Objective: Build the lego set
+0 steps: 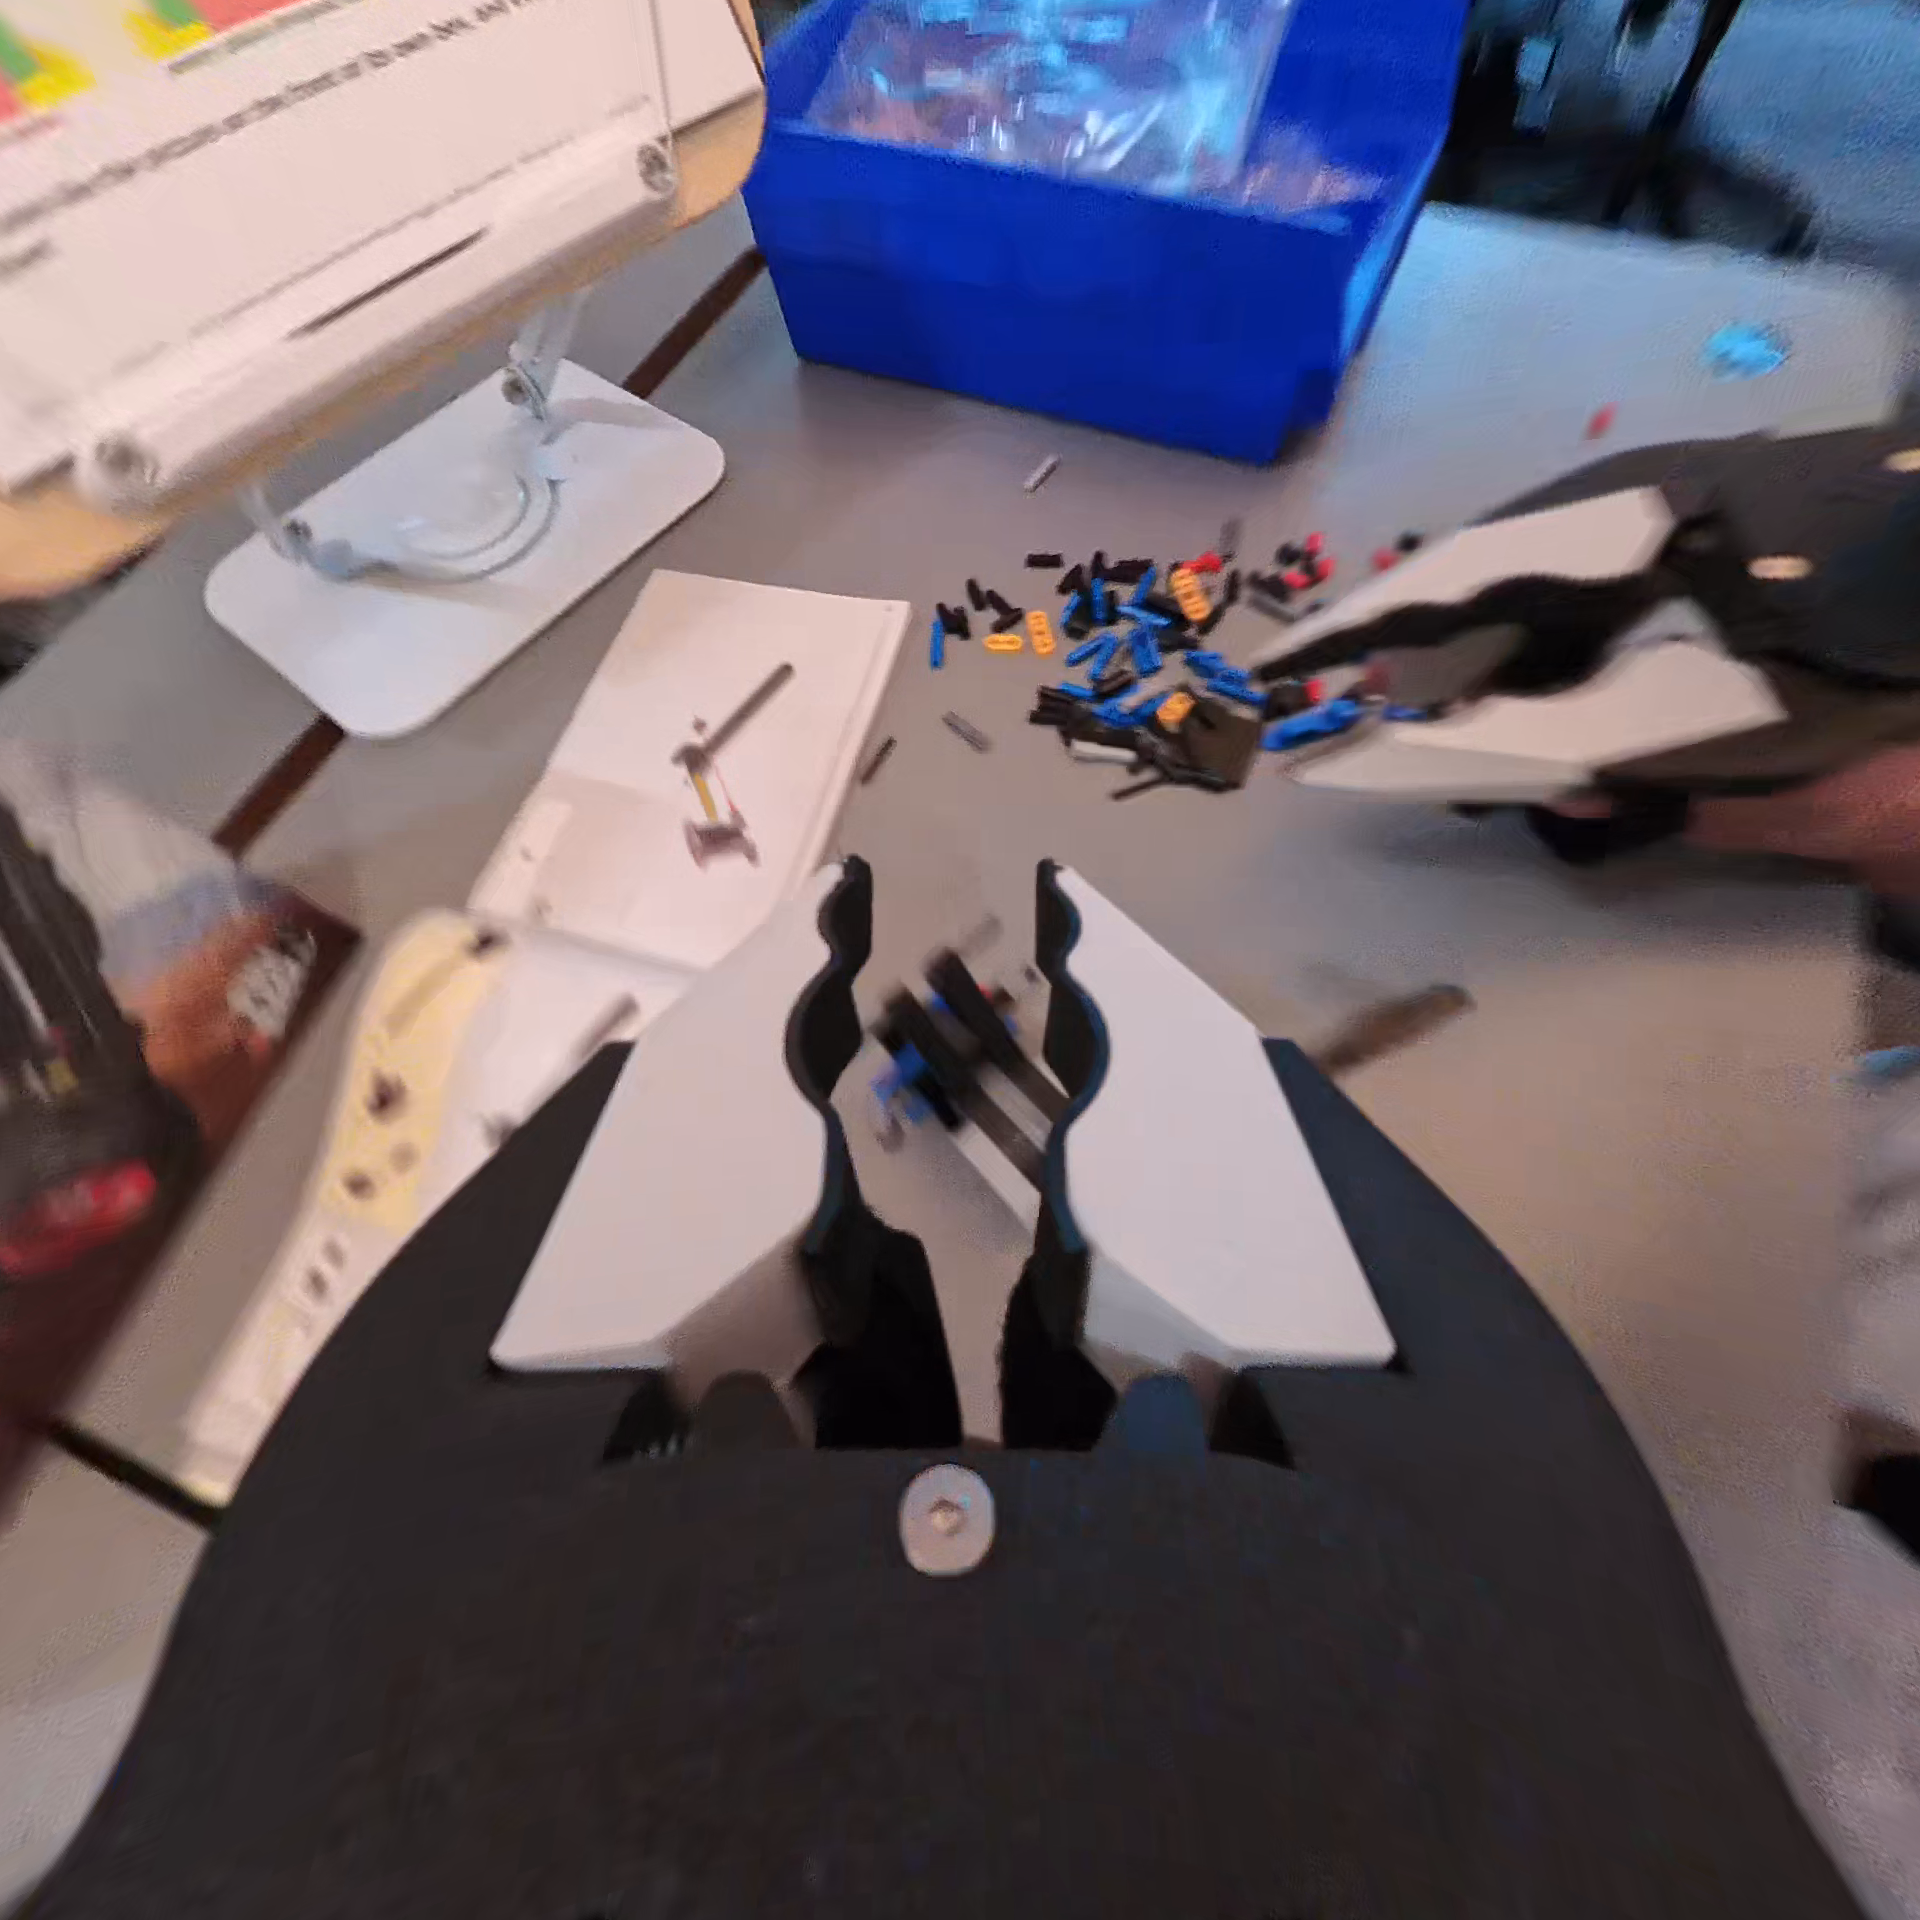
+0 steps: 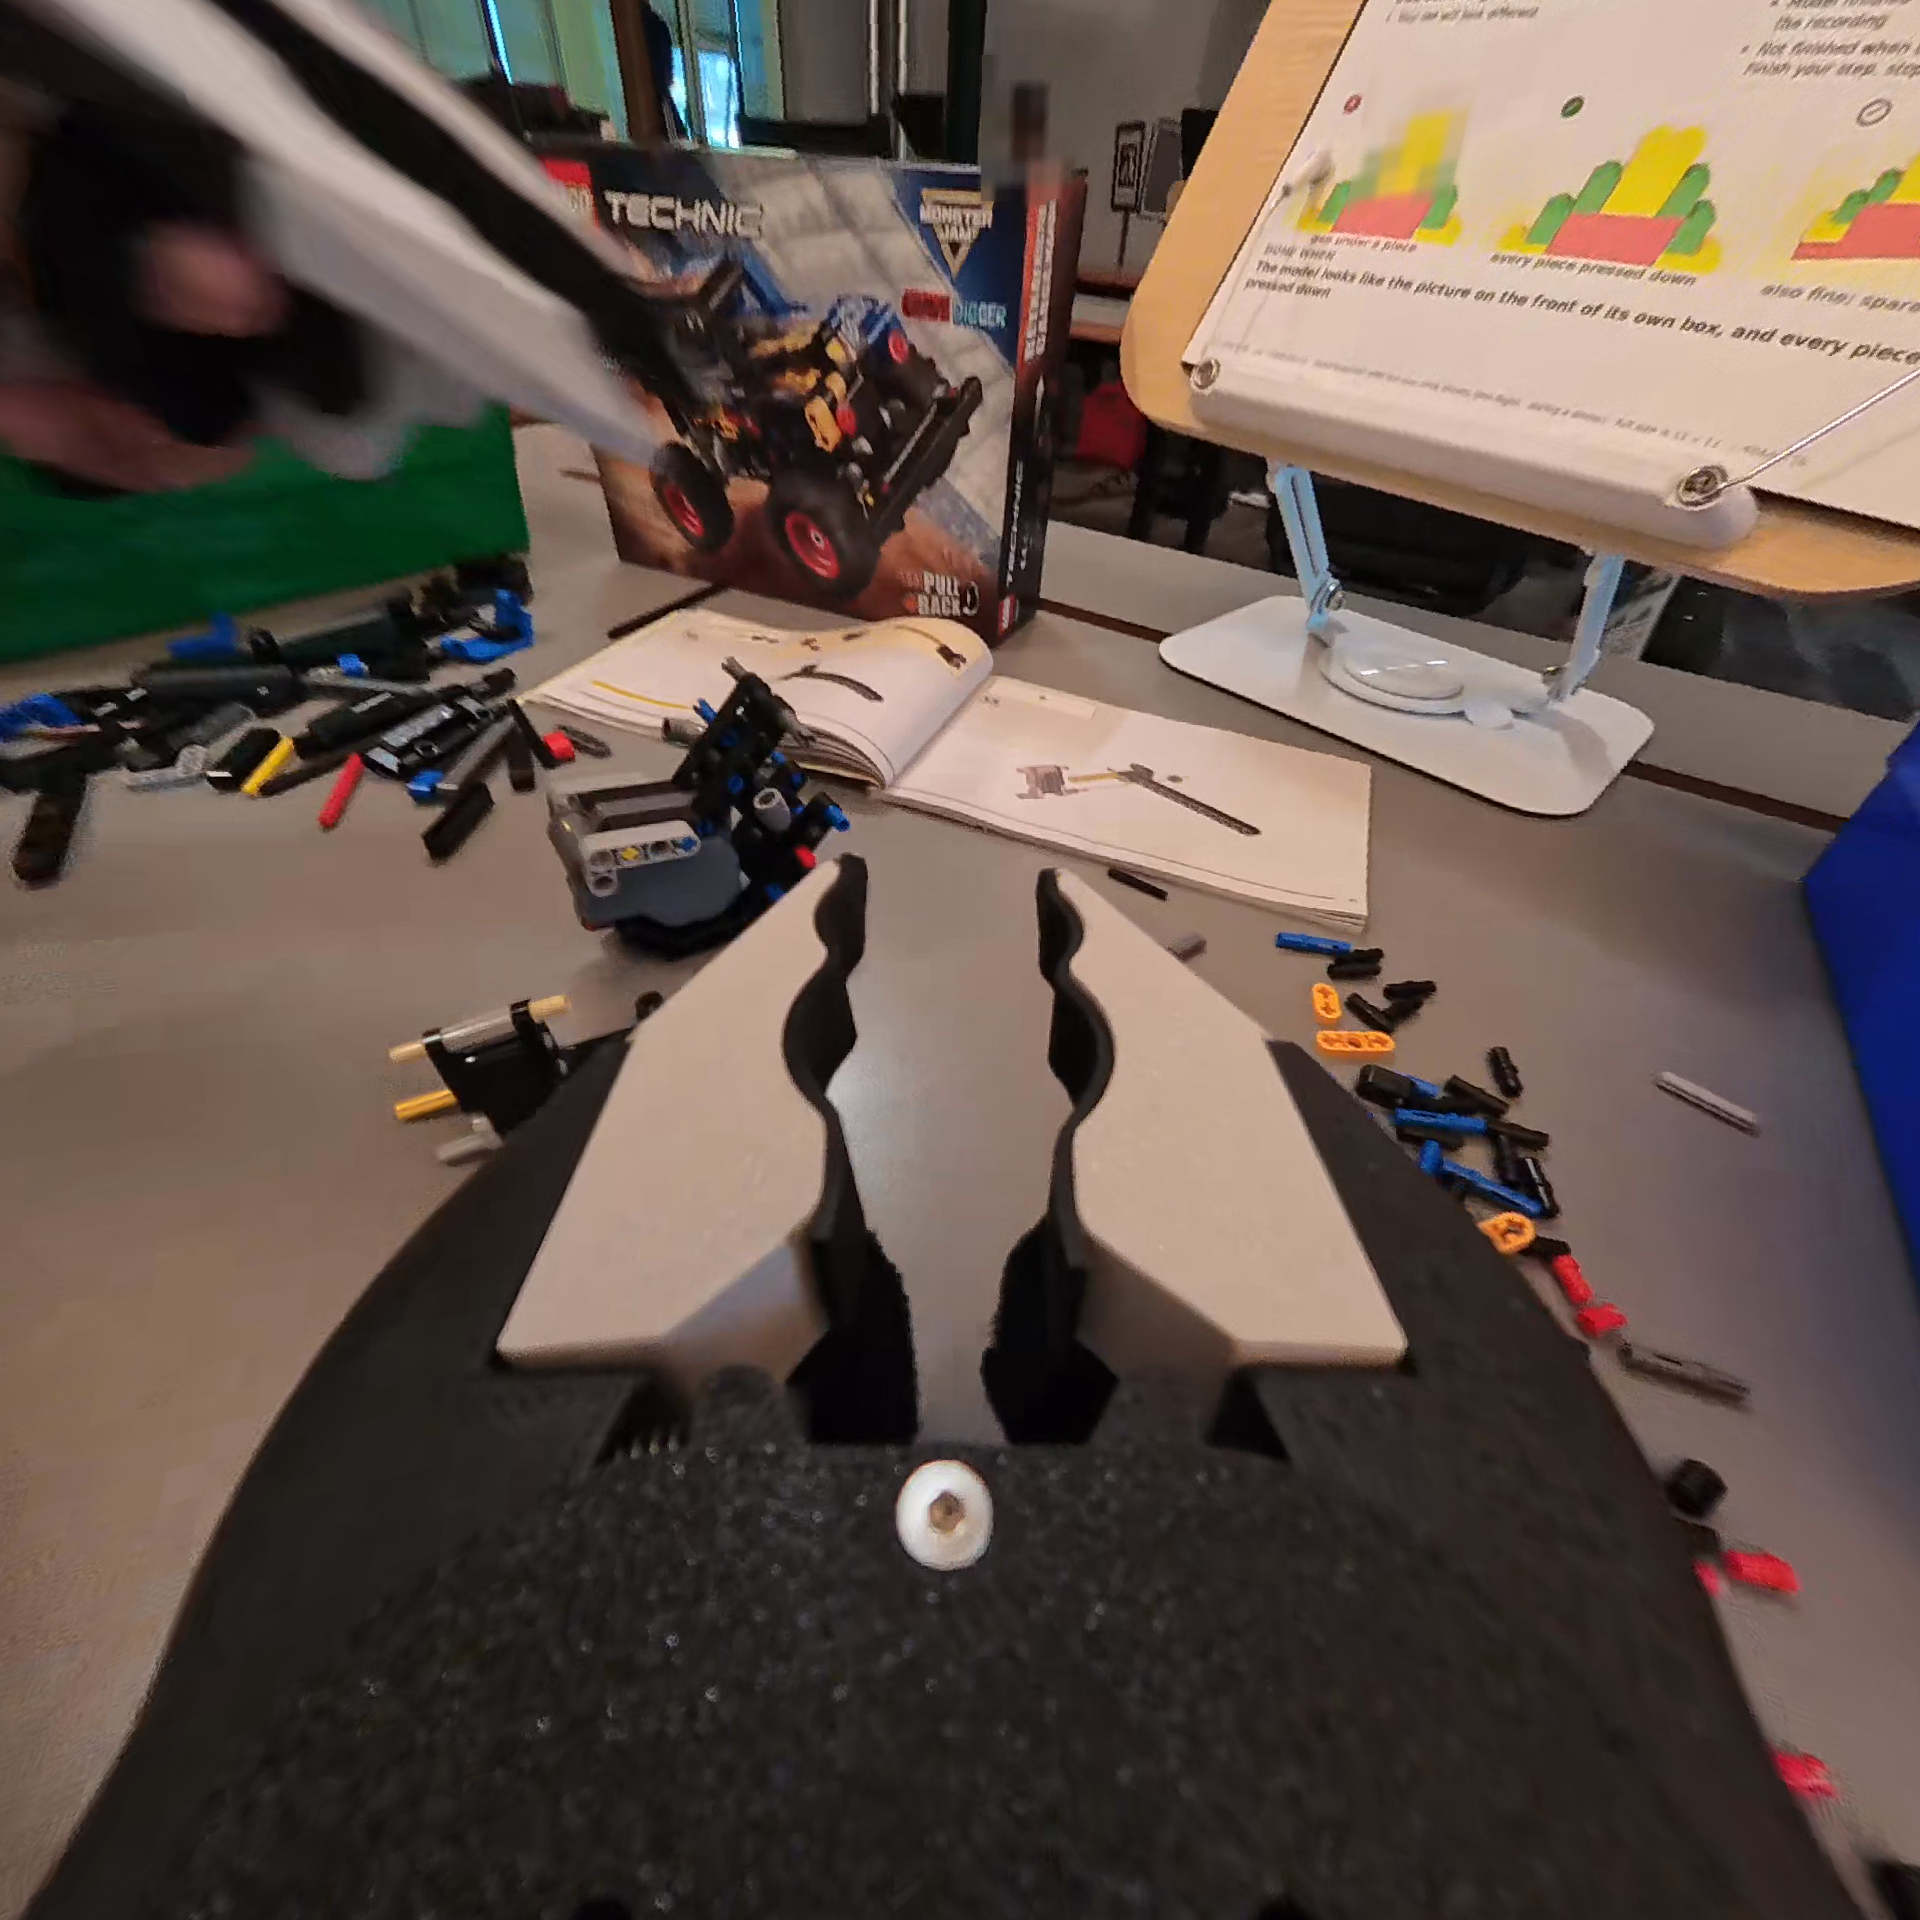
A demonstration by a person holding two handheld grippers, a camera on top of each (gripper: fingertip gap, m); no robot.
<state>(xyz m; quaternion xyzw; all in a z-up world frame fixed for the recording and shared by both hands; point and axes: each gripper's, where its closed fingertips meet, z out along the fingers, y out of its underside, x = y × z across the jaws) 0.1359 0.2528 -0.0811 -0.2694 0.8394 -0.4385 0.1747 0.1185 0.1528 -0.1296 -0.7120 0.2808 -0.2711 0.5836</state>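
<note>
A partly built grey, black and blue lego assembly (image 2: 686, 831) stands on the grey table (image 2: 208, 1039) in front of the open instruction booklet (image 2: 1039, 769). My left gripper (image 1: 948, 883) is open and hovers above the assembly, which shows blurred between its fingers (image 1: 956, 1049). It also shows raised and blurred at the upper left of the right wrist view (image 2: 623, 364). My right gripper (image 2: 951, 883) is open and empty over bare table. In the left wrist view it sits (image 1: 1278, 717) at the edge of a pile of small blue, black and orange pins (image 1: 1132, 644).
A pile of longer beams (image 2: 312, 727) lies far left before a green bin (image 2: 260, 540). A small black piece with tan and yellow pins (image 2: 488, 1060) lies near my right gripper. The set box (image 2: 831, 395), a sheet stand (image 2: 1455, 686) and a blue bin (image 1: 1081, 270) ring the work area.
</note>
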